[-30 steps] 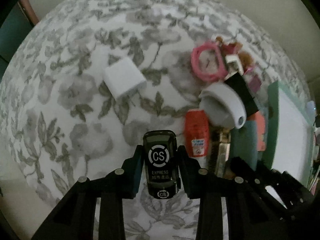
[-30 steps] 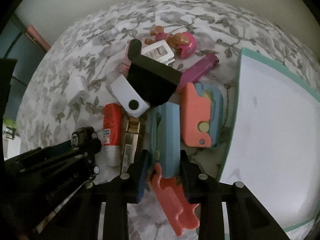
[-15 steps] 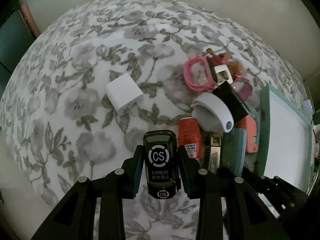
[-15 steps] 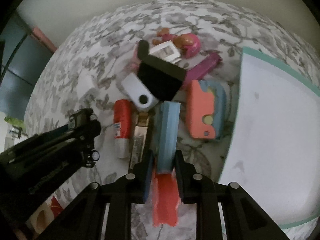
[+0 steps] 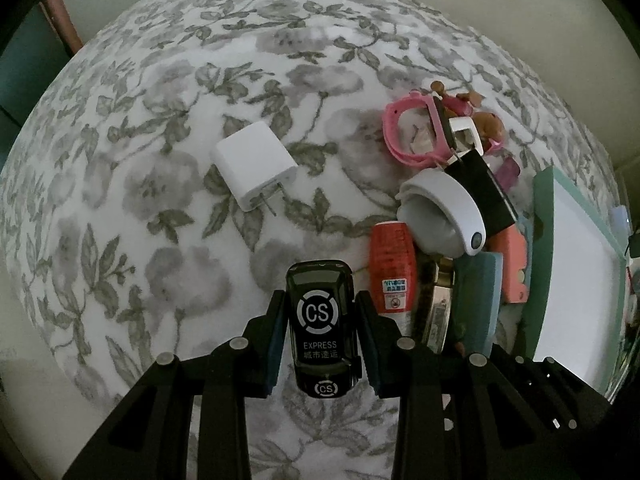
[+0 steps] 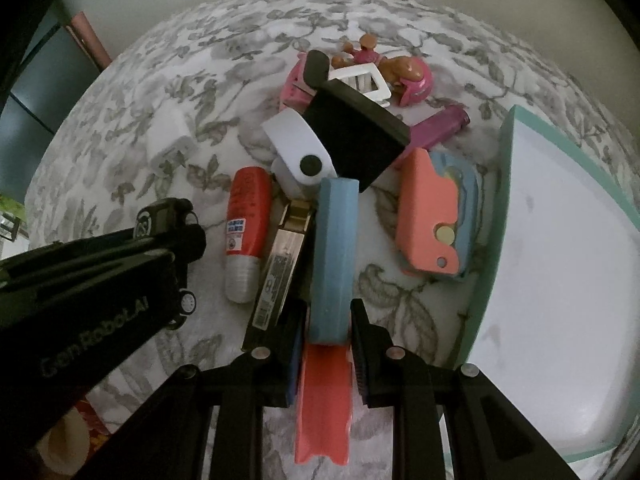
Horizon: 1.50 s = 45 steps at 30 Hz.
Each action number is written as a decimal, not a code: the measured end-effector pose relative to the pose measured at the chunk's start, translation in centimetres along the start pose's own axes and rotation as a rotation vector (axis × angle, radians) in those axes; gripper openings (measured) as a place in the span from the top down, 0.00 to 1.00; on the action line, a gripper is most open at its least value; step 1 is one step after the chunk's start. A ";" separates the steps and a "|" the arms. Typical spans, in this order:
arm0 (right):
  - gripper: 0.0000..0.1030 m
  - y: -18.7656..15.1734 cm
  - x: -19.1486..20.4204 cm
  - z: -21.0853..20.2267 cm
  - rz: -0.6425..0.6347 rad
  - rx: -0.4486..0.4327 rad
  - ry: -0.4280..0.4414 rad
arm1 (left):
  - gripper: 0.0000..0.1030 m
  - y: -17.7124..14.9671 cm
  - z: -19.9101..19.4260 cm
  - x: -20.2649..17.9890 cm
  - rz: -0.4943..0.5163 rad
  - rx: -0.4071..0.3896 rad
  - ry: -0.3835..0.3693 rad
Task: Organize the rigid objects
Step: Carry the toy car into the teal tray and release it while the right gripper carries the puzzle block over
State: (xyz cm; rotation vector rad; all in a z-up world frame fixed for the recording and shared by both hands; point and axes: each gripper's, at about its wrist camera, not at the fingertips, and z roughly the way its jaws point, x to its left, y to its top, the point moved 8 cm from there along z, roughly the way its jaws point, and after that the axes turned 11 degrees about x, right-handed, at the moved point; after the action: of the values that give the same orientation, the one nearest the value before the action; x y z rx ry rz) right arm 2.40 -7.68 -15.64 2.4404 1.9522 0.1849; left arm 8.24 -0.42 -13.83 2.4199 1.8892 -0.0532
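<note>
My left gripper [image 5: 320, 332] is shut on a black toy car [image 5: 320, 320] marked CS EXPRESS, held above the floral cloth. In the right wrist view the same car [image 6: 160, 216] shows at the left, in that gripper's black fingers. My right gripper [image 6: 326, 340] is shut on a blue and coral folding toy [image 6: 332, 256], gripped on edge with its coral part [image 6: 324, 404] trailing toward the camera. A white tray with a teal rim [image 6: 504, 208] lies to the right, its inside bare.
A heap lies left of the tray: red tube [image 6: 246, 216], metal stapler [image 6: 280, 264], white and black strap [image 6: 304, 152], second coral and blue toy [image 6: 436, 216], purple lighter [image 6: 440, 128], pink ring [image 5: 408, 136], small figures. A white charger [image 5: 252, 168] lies apart on the cloth.
The right gripper has rolled and drawn back, turning the blue and coral toy onto its edge. In the left wrist view the heap has shrunk and shifted; the car stays gripped.
</note>
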 end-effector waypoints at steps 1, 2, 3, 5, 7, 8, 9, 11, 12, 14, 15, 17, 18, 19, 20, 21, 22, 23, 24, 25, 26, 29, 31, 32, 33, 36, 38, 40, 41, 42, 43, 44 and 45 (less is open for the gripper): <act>0.78 -0.4 -0.2 -0.4 0.006 -0.004 0.011 | 0.65 0.1 -0.2 0.1 -0.003 -0.007 -0.004; 0.78 -0.4 -0.3 -0.8 0.013 -0.009 0.021 | 0.65 0.1 -0.9 0.1 -0.008 -0.029 -0.015; 0.78 -0.3 -0.6 -1.1 0.023 -0.014 0.030 | 0.65 0.2 -1.5 0.1 -0.011 -0.046 -0.023; 0.78 -0.3 -1.3 -2.0 0.053 -0.029 0.061 | 0.65 0.4 -2.6 0.0 -0.005 -0.079 -0.029; 0.78 -0.2 -1.8 -2.8 0.076 -0.048 0.094 | 0.66 0.5 -3.6 -0.3 0.004 -0.108 -0.030; 0.78 -0.1 -2.0 -3.3 0.087 -0.058 0.108 | 0.66 0.5 -4.3 -0.5 0.004 -0.123 -0.038; 0.78 -0.1 -2.3 -3.9 0.100 -0.069 0.122 | 0.66 0.5 -4.8 -0.7 0.005 -0.134 -0.044; 0.78 0.2 -3.2 -5.5 0.133 -0.112 0.163 | 0.66 0.7 -6.0 -1.4 0.010 -0.160 -0.052; 0.78 0.3 -3.7 -6.2 0.148 -0.134 0.174 | 0.66 0.9 -6.7 -2.0 0.018 -0.175 -0.053; 0.78 0.7 -5.1 -7.7 0.188 -0.181 0.180 | 0.66 1.1 -7.6 -3.8 0.052 -0.192 -0.056; 0.78 0.8 -5.9 -8.2 0.211 -0.198 0.177 | 0.66 1.1 -7.9 -5.0 0.078 -0.193 -0.055; 0.78 0.8 -7.7 -8.6 0.269 -0.217 0.182 | 0.66 1.2 -7.9 -7.2 0.113 -0.183 -0.056; 0.78 0.8 -8.6 -8.6 0.306 -0.222 0.204 | 0.66 1.2 -7.8 -8.3 0.130 -0.178 -0.059; 0.78 0.5 -10.0 -8.9 0.343 -0.228 0.205 | 0.66 1.1 -7.7 -9.3 0.145 -0.173 -0.062; 0.78 0.4 -11.0 -9.0 0.363 -0.234 0.194 | 0.66 1.1 -7.7 -10.5 0.162 -0.168 -0.064; 0.78 0.3 -11.9 -9.2 0.389 -0.245 0.235 | 0.66 1.0 -7.7 -11.7 0.180 -0.164 -0.069; 0.78 0.0 -12.8 -9.7 0.413 -0.251 0.259 | 0.66 0.8 -7.8 -12.4 0.190 -0.164 -0.074; 0.78 -0.2 -13.8 -10.1 0.442 -0.268 0.275 | 0.65 0.8 -7.8 -13.4 0.203 -0.165 -0.081; 0.78 -0.2 -14.6 -10.5 0.466 -0.292 0.293 | 0.66 0.7 -7.9 -14.3 0.215 -0.166 -0.087; 0.78 -0.4 -15.4 -11.1 0.493 -0.312 0.324 | 0.65 0.7 -8.0 -14.9 0.226 -0.167 -0.092; 0.78 -0.7 -16.1 -11.6 0.513 -0.329 0.337 | 0.66 0.7 -8.1 -15.7 0.240 -0.171 -0.095; 0.78 -1.4 -18.6 -13.7 0.542 -0.398 0.246 | 0.66 0.7 -8.4 -17.5 0.272 -0.182 -0.099; 0.78 -1.9 -20.0 -14.9 0.549 -0.434 0.147 | 0.66 0.6 -8.6 -18.6 0.293 -0.189 -0.111; 0.78 -2.1 -20.7 -15.2 0.559 -0.443 0.101 | 0.65 0.5 -8.6 -19.2 0.306 -0.193 -0.115; 0.78 -2.3 -21.3 -15.3 0.569 -0.447 0.072 | 0.66 0.4 -8.4 -19.9 0.320 -0.195 -0.118; 0.78 -2.8 -23.2 -14.5 0.601 -0.418 -0.018 | 0.65 -0.4 -7.2 -21.5 0.369 -0.188 -0.132; 0.78 -3.0 -24.2 -13.5 0.617 -0.388 -0.053 | 0.65 -0.9 -6.0 -22.1 0.386 -0.169 -0.131; 0.78 -3.4 -25.3 -12.5 0.637 -0.359 -0.081 | 0.65 -1.2 -4.8 -22.6 0.401 -0.143 -0.125; 0.78 -3.7 -25.8 -12.2 0.642 -0.352 -0.094 | 0.65 -1.3 -4.3 -22.9 0.411 -0.137 -0.127; 0.78 -4.1 -26.2 -12.0 0.649 -0.346 -0.102 | 0.65 -1.4 -3.9 -23.2 0.423 -0.136 -0.126; 0.78 -4.3 -26.5 -11.7 0.655 -0.339 -0.101 | 0.65 -1.4 -3.7 -23.4 0.431 -0.138 -0.120; 0.78 -4.4 -26.7 -11.5 0.658 -0.335 -0.098 | 0.66 -1.5 -3.5 -23.6 0.442 -0.144 -0.111; 0.78 -4.6 -26.9 -11.2 0.662 -0.330 -0.096 | 0.66 -1.6 -3.3 -23.7 0.452 -0.146 -0.102</act>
State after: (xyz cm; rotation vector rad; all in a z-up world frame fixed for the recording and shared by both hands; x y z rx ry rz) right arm -8.92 -33.54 -7.15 2.6843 0.9215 0.3487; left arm 0.84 -22.74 -8.90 2.6161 1.2232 -0.0124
